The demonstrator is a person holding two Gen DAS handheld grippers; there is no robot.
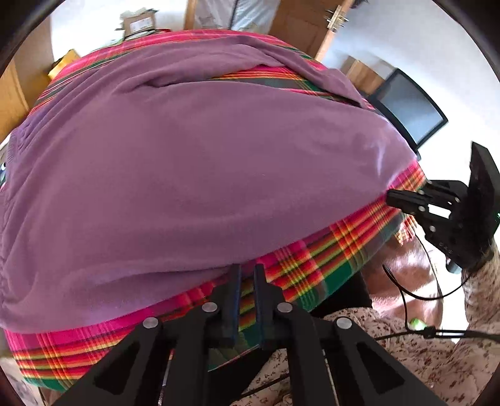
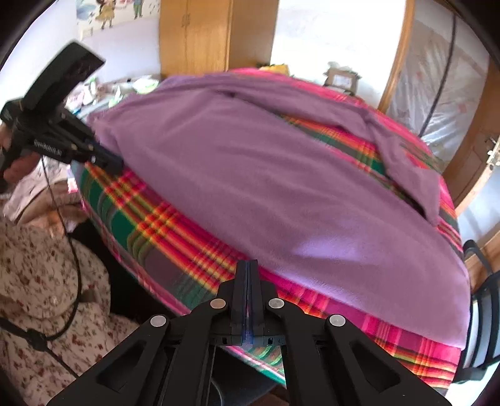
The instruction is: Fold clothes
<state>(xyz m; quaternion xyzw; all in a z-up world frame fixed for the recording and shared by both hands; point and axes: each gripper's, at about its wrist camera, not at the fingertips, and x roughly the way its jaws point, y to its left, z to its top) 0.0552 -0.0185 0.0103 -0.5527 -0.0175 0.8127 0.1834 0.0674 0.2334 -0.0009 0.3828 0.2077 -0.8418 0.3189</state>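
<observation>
A purple garment point(image 1: 187, 171) point(image 2: 281, 175) lies spread flat on a bed with a bright plaid cover point(image 1: 312, 259) point(image 2: 140, 218). One sleeve point(image 2: 406, 162) is folded in across its far right side. My left gripper point(image 1: 247, 271) point(image 2: 118, 165) sits at the near hem with its fingers a narrow gap apart. Plaid cover shows through that gap, and the left fingertip point(image 1: 236, 270) overlaps the purple edge. My right gripper point(image 2: 248, 265) point(image 1: 390, 196) is at the hem further along. Its fingers are pressed together on the garment's edge, with a purple streak showing between the pads.
The person's floral clothing point(image 1: 406, 359) point(image 2: 47, 281) is at the bed's near side, with black cables point(image 1: 403, 296) hanging there. A dark screen point(image 1: 409, 109) and a chair point(image 2: 481, 296) stand beside the bed. A wooden wardrobe point(image 2: 193, 34), a door point(image 2: 475, 156) and boxes point(image 1: 140, 23) lie beyond.
</observation>
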